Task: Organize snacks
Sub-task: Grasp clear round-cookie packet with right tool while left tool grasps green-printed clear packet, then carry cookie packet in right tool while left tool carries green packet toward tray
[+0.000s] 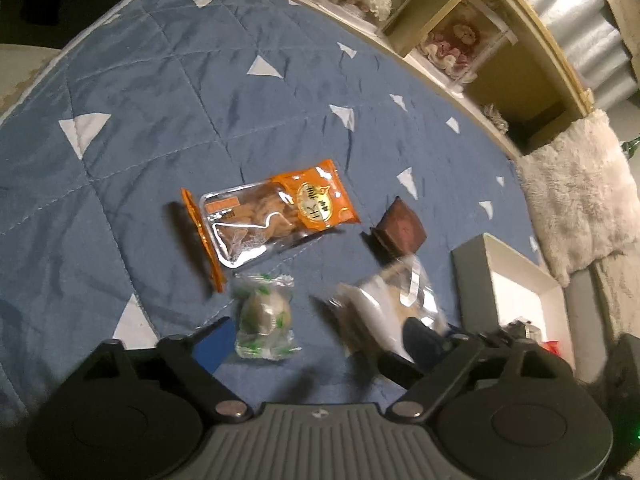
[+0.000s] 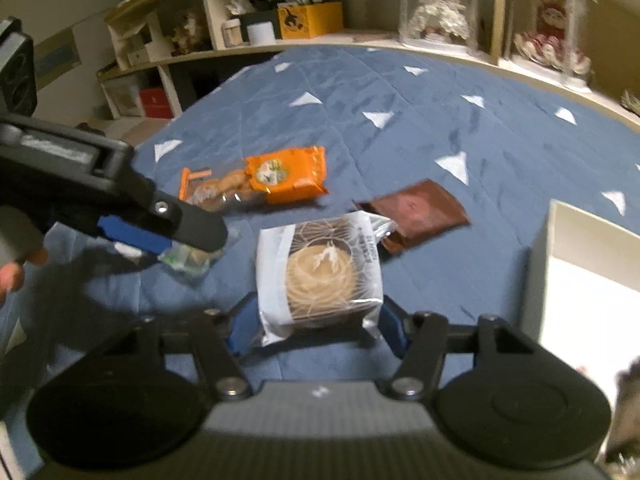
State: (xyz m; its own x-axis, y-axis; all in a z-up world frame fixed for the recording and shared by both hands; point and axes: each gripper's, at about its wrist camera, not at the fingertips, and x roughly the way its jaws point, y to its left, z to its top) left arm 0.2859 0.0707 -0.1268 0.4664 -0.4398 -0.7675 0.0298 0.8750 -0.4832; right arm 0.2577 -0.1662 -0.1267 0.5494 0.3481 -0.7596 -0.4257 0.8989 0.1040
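Note:
Snacks lie on a blue quilt (image 1: 160, 120). An orange packet of biscuits (image 1: 272, 212) (image 2: 280, 176) lies farthest out. A brown packet (image 1: 400, 228) (image 2: 420, 212) lies to its right. My left gripper (image 1: 320, 340) (image 2: 176, 248) is open and low over the quilt. A green-and-white wrapped snack (image 1: 264, 316) (image 2: 188, 258) lies just inside its left finger. My right gripper (image 2: 316, 328) is shut on a silver pastry packet (image 2: 320, 276) (image 1: 388, 304), its blue pads pressing both sides. That packet looks blurred in the left wrist view.
An open white box (image 1: 516, 280) (image 2: 580, 280) stands on the quilt at the right. Shelves (image 2: 360, 36) with cased dolls and small boxes run behind the quilt. A fluffy cushion (image 1: 576, 200) lies at the far right. A hand (image 2: 12, 276) holds the left gripper.

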